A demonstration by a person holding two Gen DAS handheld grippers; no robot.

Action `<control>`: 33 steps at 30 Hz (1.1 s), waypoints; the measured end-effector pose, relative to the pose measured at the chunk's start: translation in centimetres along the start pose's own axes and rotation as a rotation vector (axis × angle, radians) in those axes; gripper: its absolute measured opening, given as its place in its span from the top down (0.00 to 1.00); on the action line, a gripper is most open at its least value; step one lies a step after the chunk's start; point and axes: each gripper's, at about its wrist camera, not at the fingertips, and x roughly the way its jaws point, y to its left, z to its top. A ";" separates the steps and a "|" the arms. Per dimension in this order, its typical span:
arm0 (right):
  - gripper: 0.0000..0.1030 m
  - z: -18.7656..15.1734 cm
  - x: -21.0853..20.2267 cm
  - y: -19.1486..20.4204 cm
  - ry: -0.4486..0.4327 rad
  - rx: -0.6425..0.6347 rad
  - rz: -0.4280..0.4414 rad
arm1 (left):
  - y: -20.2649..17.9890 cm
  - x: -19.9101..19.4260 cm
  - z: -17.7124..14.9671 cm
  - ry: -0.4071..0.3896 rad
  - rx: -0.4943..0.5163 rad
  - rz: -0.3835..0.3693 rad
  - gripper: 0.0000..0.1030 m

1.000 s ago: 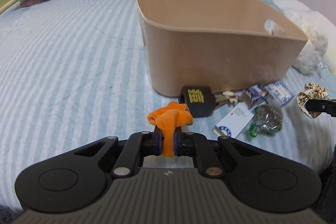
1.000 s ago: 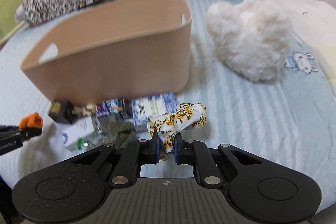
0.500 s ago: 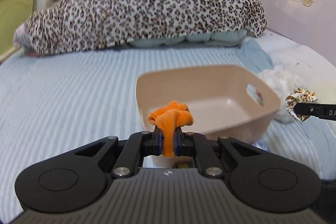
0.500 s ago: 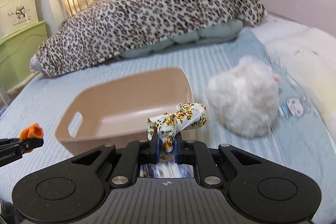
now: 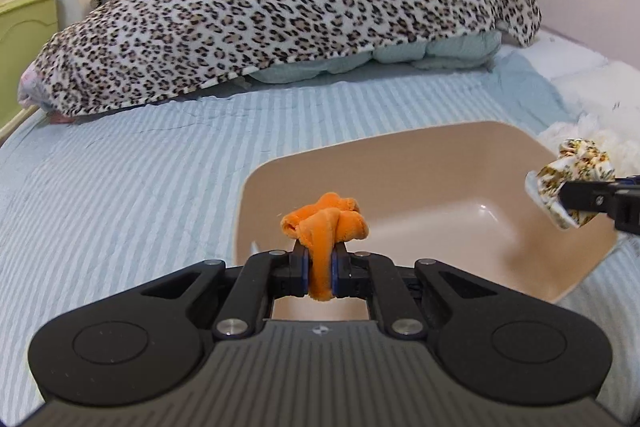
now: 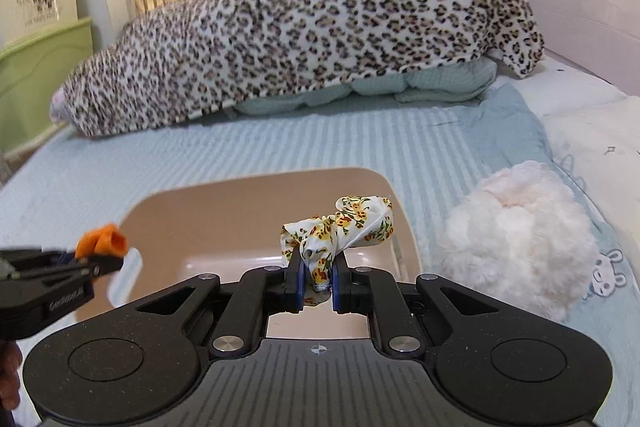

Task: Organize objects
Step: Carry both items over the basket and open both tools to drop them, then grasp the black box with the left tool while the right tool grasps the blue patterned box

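Striped pale-blue bedding covers the bed, with a leopard-print blanket heaped at the far end and a fluffy white cushion just beside the tan plastic basket. Left tool is clamped on an orange scrunchie, held above the basket's near left side. Right tool is clamped on a white floral scrunchie, held above the basket's right side, so the 2 tools sit well apart.
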 end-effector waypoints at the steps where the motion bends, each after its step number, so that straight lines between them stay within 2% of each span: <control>1: 0.89 -0.1 0.6 0.0 0.015 -0.007 -0.003 | -0.3 0.6 0.1 0.009 0.012 0.001 0.89; 5: 0.88 -0.9 2.8 0.2 0.087 -0.013 0.002 | -1.2 2.8 -0.4 0.056 0.026 -0.006 0.89; 10: 0.86 -1.8 4.0 0.5 0.126 -0.016 -0.003 | -1.3 3.9 -1.2 0.103 0.020 -0.022 0.85; 11: 0.81 -1.9 3.9 0.6 0.128 -0.020 -0.004 | -1.3 3.7 -1.2 0.105 0.019 -0.021 0.79; 12: 0.66 -2.0 3.8 0.7 0.126 -0.020 -0.005 | -1.2 3.5 -1.1 0.105 0.018 -0.015 0.63; 13: 0.64 -2.1 3.4 0.7 0.120 -0.016 -0.003 | -1.0 3.1 -1.0 0.096 0.013 -0.011 0.54; 14: 0.60 -2.1 3.0 0.5 0.113 -0.010 0.001 | -0.8 2.5 -0.8 0.080 0.006 -0.013 0.40; 15: 0.54 -2.1 2.6 0.5 0.110 -0.004 0.005 | -0.6 1.8 -0.8 0.062 -0.002 -0.019 0.32; 18: 0.41 -2.1 0.9 0.1 0.089 0.015 0.012 | -0.4 -0.3 -0.7 0.033 0.004 -0.016 0.25; 19: 0.39 -2.1 0.1 0.0 0.081 0.012 0.009 | -0.3 -0.9 -0.6 0.025 0.008 -0.008 0.23; 23: 0.25 -2.5 -2.5 -0.2 0.054 -0.002 -0.008 | 0.0 -3.5 -1.0 -0.009 -0.004 -0.006 0.09; 26: 0.21 -3.3 -4.2 -0.6 0.050 -0.015 -0.021 | 0.3 -4.9 -1.6 -0.017 -0.015 -0.010 0.08; 29: 0.11 -4.3 -5.3 -1.1 0.057 -0.015 -0.030 | 0.4 -5.8 -2.4 -0.001 -0.021 -0.017 0.08; 33: 0.09 -5.6 -5.3 -1.3 0.092 -0.024 -0.045 | 0.2 -6.5 -3.7 0.016 -0.018 -0.016 0.08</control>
